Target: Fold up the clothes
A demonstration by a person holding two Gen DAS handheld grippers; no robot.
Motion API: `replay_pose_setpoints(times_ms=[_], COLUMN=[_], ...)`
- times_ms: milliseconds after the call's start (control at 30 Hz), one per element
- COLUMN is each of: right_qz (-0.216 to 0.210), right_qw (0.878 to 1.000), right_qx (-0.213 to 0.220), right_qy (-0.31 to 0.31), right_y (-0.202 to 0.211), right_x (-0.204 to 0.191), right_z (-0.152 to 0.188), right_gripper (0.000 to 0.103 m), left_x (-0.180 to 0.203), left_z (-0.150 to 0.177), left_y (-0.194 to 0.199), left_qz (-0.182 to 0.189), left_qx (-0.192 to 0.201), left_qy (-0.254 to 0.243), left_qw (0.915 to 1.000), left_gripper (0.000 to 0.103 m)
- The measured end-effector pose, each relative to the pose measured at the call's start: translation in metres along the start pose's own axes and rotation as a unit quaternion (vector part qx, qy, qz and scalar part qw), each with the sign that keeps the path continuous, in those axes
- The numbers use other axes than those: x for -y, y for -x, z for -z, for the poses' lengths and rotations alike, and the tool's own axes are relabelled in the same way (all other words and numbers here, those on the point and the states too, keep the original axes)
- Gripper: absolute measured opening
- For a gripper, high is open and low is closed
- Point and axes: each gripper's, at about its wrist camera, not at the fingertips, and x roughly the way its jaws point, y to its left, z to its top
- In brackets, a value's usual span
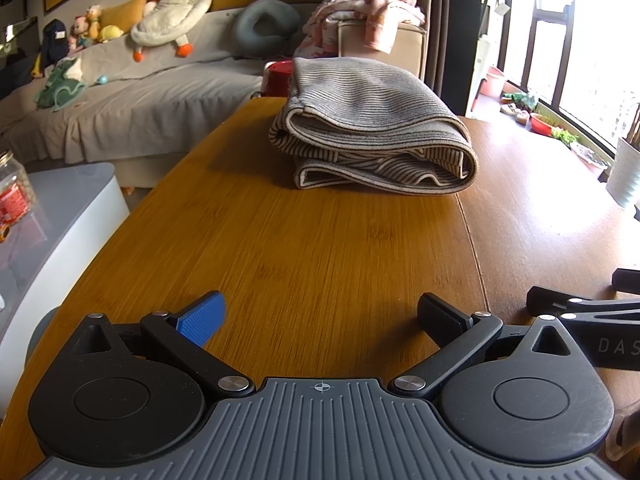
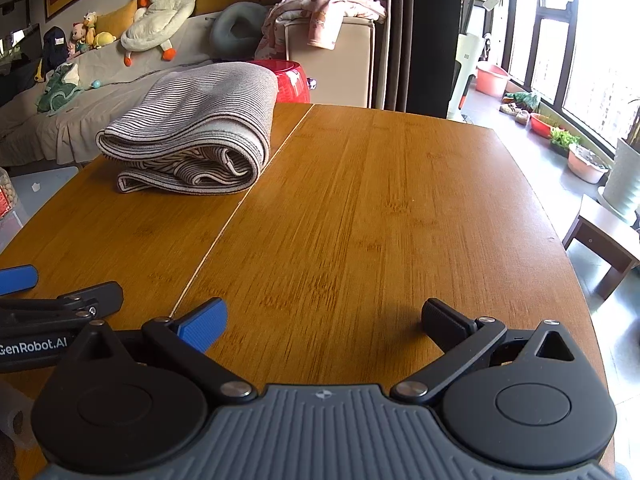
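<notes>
A grey striped garment (image 1: 372,128) lies folded in a thick bundle at the far end of the wooden table (image 1: 304,248); it also shows at the far left of the table in the right wrist view (image 2: 192,136). My left gripper (image 1: 320,316) is open and empty, low over the near part of the table, well short of the garment. My right gripper (image 2: 324,320) is open and empty beside it, over the right half of the table (image 2: 380,208). Each gripper's fingers show at the edge of the other's view.
A sofa (image 1: 120,92) with plush toys stands behind the table. A red stool (image 2: 290,80) and a cabinet with pink clothes (image 2: 332,8) are past the far edge. A white side table with a jar (image 1: 16,196) is left. Pots (image 2: 588,164) line the window.
</notes>
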Motion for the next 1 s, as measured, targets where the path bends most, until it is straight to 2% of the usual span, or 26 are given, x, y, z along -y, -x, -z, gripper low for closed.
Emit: replay_pose_setpoints(times_ms=[1000], right_qz=[0.004], right_qw=[1.0], right_qx=[0.0], right_qy=[-0.004], right_y=[-0.0021], right_x=[0.0083], right_z=[-0.0005], right_gripper=[0.103], left_x=[0.0005], left_z=[-0.0009], left_y=[-0.0013], left_qz=[0.0], left_qx=[0.0], left_qy=[0.0], left_qw=[1.0], left_gripper=[0.103])
